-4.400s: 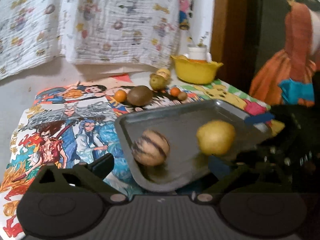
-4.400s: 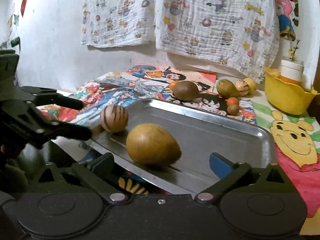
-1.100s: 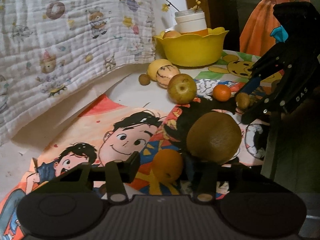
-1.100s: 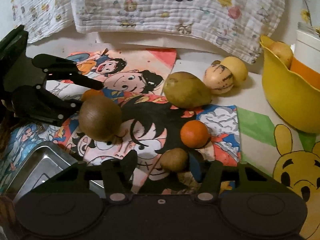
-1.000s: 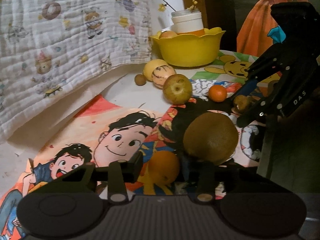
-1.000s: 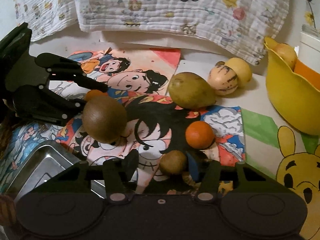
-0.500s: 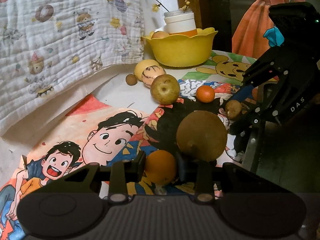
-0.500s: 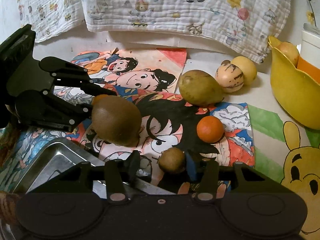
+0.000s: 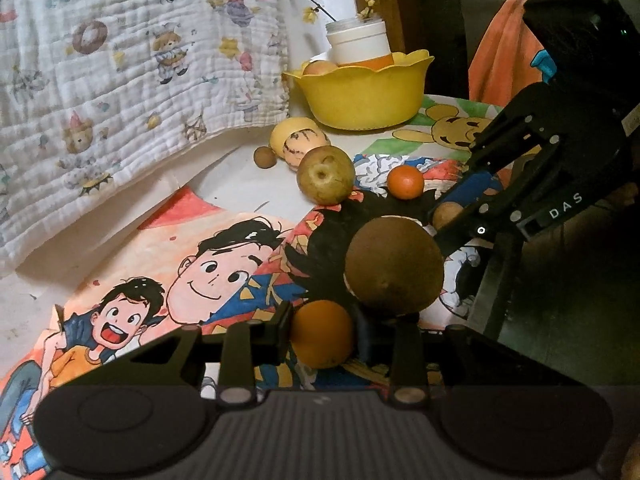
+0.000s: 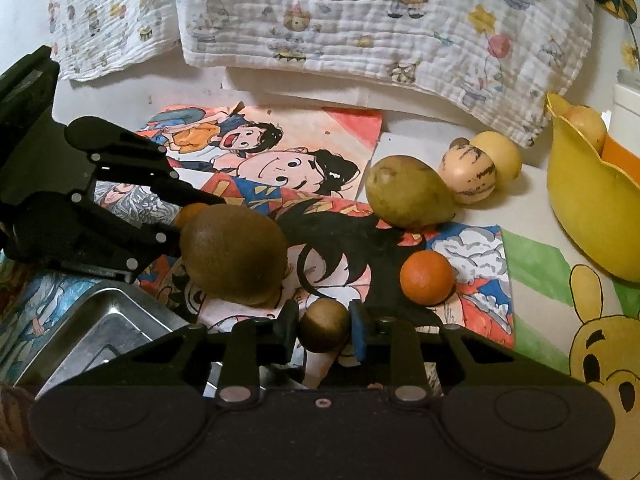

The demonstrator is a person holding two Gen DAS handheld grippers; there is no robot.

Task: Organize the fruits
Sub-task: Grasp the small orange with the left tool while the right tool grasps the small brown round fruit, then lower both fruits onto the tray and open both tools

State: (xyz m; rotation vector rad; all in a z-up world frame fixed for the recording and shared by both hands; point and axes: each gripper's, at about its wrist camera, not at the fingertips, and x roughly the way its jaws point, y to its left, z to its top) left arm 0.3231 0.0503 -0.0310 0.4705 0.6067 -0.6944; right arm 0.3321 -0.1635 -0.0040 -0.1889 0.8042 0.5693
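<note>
Orange fruit (image 9: 321,334) sat pinched between the narrowed fingers of your left gripper (image 9: 322,334) at the lower centre of the left wrist view, both pads touching its sides, with the big brown kiwi (image 9: 394,266) just beside it to the right. Your right gripper (image 10: 325,330) had closed the same way on the small brown fruit (image 10: 324,326) at lower centre of its own view, the tangerine (image 10: 427,278) near it on the cartoon mat (image 10: 472,264). Compared with half a second earlier, both fruits sat in the same clamp, and the metal tray (image 10: 96,340) showed a little more at lower left. The pear (image 10: 408,192) lay upper right of centre.
</note>
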